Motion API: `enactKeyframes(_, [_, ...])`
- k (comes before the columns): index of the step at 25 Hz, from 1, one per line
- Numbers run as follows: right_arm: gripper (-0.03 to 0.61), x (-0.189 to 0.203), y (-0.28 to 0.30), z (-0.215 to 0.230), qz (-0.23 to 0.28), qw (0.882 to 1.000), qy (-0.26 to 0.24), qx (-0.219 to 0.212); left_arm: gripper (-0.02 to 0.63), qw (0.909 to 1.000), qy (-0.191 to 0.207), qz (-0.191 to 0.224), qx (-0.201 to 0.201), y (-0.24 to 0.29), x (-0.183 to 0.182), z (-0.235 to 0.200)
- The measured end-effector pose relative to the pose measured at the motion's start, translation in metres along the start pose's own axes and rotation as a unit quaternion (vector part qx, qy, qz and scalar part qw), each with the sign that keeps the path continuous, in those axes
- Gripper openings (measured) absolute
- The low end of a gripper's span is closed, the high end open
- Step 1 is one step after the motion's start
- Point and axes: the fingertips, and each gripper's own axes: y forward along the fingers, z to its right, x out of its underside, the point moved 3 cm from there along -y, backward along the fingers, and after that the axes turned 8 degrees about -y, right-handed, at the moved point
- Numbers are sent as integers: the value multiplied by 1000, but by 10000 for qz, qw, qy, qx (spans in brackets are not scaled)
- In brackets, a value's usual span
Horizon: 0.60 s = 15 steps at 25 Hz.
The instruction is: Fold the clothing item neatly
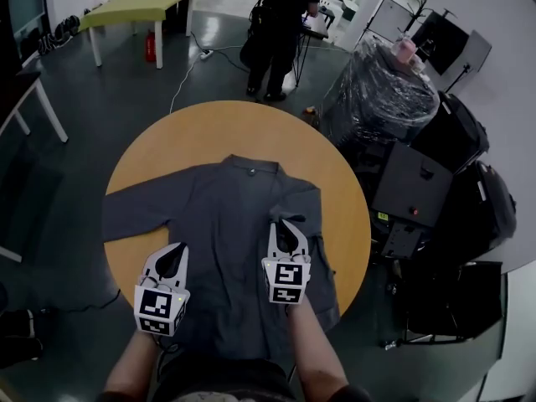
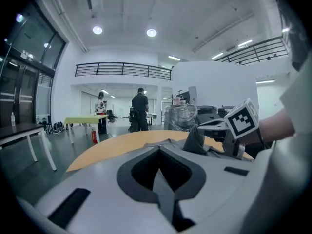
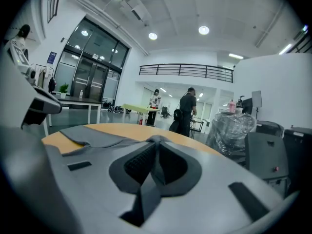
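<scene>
While the right gripper (image 1: 286, 224) pinches a raised fold of the grey shirt (image 1: 222, 224) on the round table (image 1: 193, 132), the left gripper (image 1: 179, 249) hangs closed, apparently empty.

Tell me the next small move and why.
Probably lower the right gripper toward the middle of the shirt and lay its cloth down. Its jaws pinch a raised peak of the shirt's right side, so that fold isn't flat yet. The left gripper is shut and seems empty.
</scene>
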Motion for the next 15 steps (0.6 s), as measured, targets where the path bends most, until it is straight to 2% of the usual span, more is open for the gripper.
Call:
enactKeyframes(7, [17,6,8,-6,-126,9997,33,-216,8,9994,137,-171,-264,-3,6,-5])
enactKeyframes(11, [17,-19,13,-7,45,9987,409,-311,8,9988,229,-192,-387,-10,0,-9])
enactKeyframes(15, [17,-36,21,-34,82,9979,235,-601,8,9982,401,-206,-395,-18,0,-21])
